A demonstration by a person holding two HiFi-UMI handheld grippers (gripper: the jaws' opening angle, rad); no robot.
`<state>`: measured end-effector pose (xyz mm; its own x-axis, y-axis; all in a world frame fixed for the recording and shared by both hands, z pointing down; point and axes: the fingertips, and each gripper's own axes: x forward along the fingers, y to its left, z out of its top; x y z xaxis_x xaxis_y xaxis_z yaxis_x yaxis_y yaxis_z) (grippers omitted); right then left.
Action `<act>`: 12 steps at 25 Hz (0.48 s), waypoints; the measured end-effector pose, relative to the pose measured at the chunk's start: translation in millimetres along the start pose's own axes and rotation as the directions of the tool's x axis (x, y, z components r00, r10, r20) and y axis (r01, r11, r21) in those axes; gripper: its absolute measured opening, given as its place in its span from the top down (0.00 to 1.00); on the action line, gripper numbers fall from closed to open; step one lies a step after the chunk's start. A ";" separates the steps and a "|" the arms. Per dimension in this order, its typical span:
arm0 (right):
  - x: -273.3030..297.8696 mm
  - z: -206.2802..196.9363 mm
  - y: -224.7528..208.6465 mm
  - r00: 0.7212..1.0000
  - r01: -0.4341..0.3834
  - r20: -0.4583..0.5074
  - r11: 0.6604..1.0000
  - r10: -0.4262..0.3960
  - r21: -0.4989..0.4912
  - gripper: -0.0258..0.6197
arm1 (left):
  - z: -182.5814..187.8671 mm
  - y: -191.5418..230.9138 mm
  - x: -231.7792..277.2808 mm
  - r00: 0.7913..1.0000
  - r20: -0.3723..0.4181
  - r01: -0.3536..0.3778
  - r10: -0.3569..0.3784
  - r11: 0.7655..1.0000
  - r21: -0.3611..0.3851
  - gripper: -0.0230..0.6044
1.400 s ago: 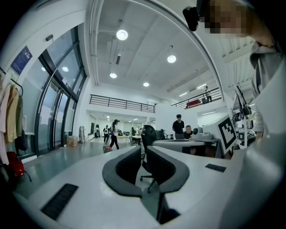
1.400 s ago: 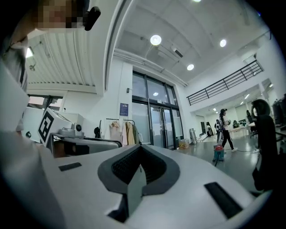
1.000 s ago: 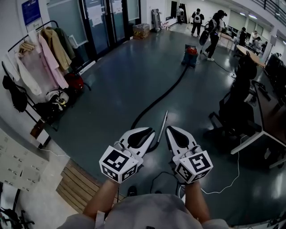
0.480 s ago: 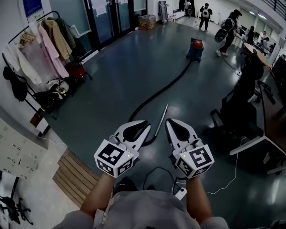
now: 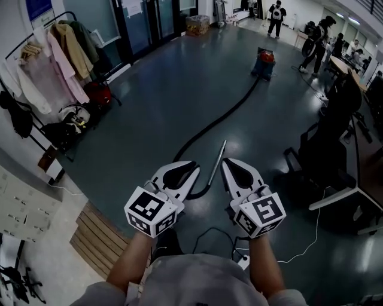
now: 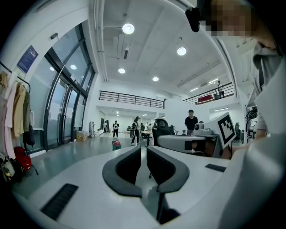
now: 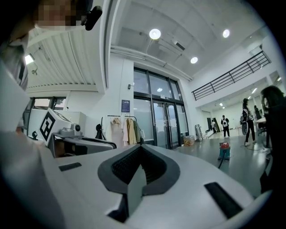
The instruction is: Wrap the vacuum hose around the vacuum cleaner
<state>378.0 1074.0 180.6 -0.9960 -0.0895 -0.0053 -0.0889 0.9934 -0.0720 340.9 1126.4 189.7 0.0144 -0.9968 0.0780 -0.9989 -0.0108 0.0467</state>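
The vacuum cleaner (image 5: pixel 264 63), blue with a red top, stands far off on the dark floor. Its black hose (image 5: pixel 221 122) snakes from it towards me and ends in a metal wand (image 5: pixel 216 162) lying on the floor just beyond my grippers. My left gripper (image 5: pixel 187 172) is held in the air left of the wand, a narrow slit between its jaws and nothing in it. My right gripper (image 5: pixel 234 169) hangs to the right of the wand, shut and empty. The left gripper view shows the vacuum cleaner (image 6: pixel 116 145) small past the left gripper (image 6: pixel 144 150). The right gripper view has the vacuum cleaner (image 7: pixel 224 150) off to the right of the right gripper (image 7: pixel 140 150).
A coat rack (image 5: pixel 54 66) with bags beneath it lines the left wall. A black office chair (image 5: pixel 323 143) and a desk (image 5: pixel 359 185) stand on the right. A white cable (image 5: pixel 305 239) and a black cable (image 5: pixel 209 236) lie near my feet. People (image 5: pixel 276 18) stand at the far end.
The view has shifted a little and both grippers sit slightly lower in it. A person near the vacuum cleaner has walked off to the right. The jaws look unchanged.
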 end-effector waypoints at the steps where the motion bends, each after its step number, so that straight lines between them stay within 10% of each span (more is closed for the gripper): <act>1: 10.8 -1.8 -2.5 1.000 0.007 -0.003 1.000 -0.007 -0.002 0.96 | -1.0 11.3 2.9 1.000 0.003 0.004 -0.004 1.000 -0.003 0.89; 12: 163.2 -13.1 -20.7 0.993 0.105 -0.048 0.994 -0.105 0.008 0.96 | -3.3 165.4 34.4 0.996 -0.005 0.093 -0.094 0.994 -0.051 0.89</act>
<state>217.1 1039.7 194.3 -0.9806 -0.1894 0.0497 -0.1929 0.9779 -0.0802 176.3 1090.6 203.4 0.1081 -0.9910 0.0787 -0.9895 -0.0996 0.1047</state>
